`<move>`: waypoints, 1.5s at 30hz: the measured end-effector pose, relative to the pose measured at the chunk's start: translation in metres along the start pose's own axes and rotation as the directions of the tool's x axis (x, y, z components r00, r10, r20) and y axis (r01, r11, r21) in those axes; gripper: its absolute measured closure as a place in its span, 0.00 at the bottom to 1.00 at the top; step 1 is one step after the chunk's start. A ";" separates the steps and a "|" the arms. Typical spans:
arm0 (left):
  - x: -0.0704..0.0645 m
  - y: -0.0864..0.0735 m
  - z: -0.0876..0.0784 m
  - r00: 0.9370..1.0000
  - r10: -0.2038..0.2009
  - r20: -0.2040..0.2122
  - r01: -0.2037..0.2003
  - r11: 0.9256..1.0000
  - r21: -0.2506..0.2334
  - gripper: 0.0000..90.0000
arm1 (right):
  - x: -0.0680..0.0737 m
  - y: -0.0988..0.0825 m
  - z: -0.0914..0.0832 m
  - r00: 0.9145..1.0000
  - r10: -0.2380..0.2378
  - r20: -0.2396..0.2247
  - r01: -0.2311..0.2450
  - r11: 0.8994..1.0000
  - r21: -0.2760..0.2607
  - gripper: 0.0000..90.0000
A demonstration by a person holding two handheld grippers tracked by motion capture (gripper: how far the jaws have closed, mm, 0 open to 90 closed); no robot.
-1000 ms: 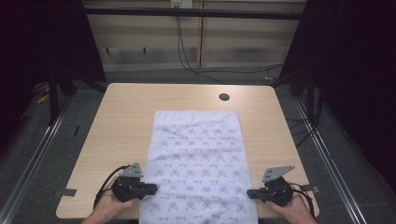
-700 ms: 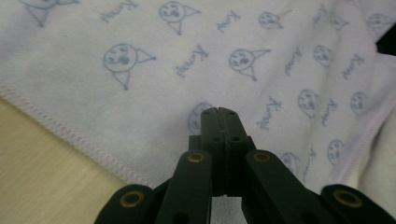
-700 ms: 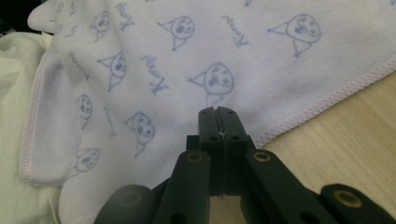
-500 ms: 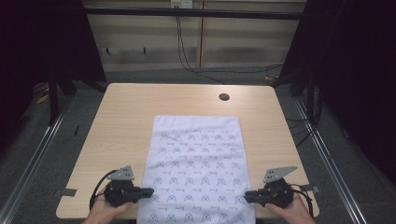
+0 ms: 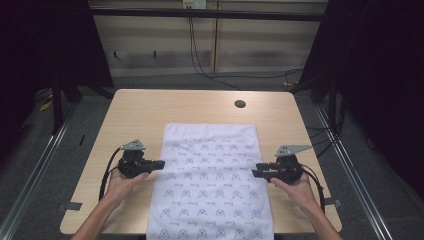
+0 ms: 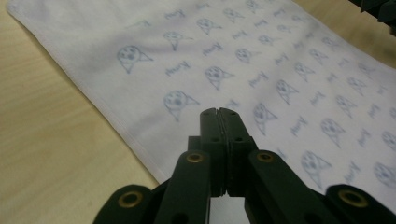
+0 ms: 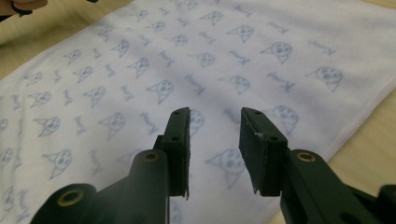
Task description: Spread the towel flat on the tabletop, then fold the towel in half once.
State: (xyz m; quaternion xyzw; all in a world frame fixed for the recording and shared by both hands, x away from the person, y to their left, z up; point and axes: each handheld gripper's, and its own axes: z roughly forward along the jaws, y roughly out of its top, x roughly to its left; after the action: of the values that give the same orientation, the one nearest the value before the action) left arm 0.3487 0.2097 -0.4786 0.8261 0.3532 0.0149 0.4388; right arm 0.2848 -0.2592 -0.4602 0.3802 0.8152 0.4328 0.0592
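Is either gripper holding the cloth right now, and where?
Neither. The left gripper is shut above the cloth with nothing between its jaws; the right gripper is open.

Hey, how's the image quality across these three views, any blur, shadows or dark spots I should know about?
High view: table evenly lit, surroundings nearly black, fairly sharp. Left gripper view: the cloth is soft-focused toward the far edge, with a faint grey shadow ahead of the left hand-held gripper. Right gripper view: the right hand-held gripper looks slightly blurred up close, print pattern readable.

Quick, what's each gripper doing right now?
Left gripper: shut, empty, above the cloth.
Right gripper: open, empty, above the cloth.
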 end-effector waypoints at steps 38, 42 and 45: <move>-0.069 -0.061 -0.012 0.983 0.097 0.157 -0.125 0.975 0.185 0.98 | 0.040 -0.048 0.011 0.996 -0.046 -0.079 0.062 0.975 0.212 0.96; -0.072 -0.063 -0.017 0.978 0.097 0.183 -0.133 0.971 0.197 0.90 | 0.039 -0.046 0.003 0.996 -0.058 -0.067 0.068 0.985 0.160 0.84; -0.060 -0.052 -0.017 0.987 0.079 0.142 -0.102 0.982 0.159 0.84 | 0.021 -0.030 0.000 0.999 -0.046 0.004 0.045 0.995 0.089 0.80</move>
State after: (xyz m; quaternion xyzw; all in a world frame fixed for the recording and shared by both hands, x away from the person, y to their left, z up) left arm 0.2679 0.2046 -0.4896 0.8740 0.2849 -0.0503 0.3904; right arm 0.2528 -0.2557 -0.4779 0.3653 0.8418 0.3936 0.0548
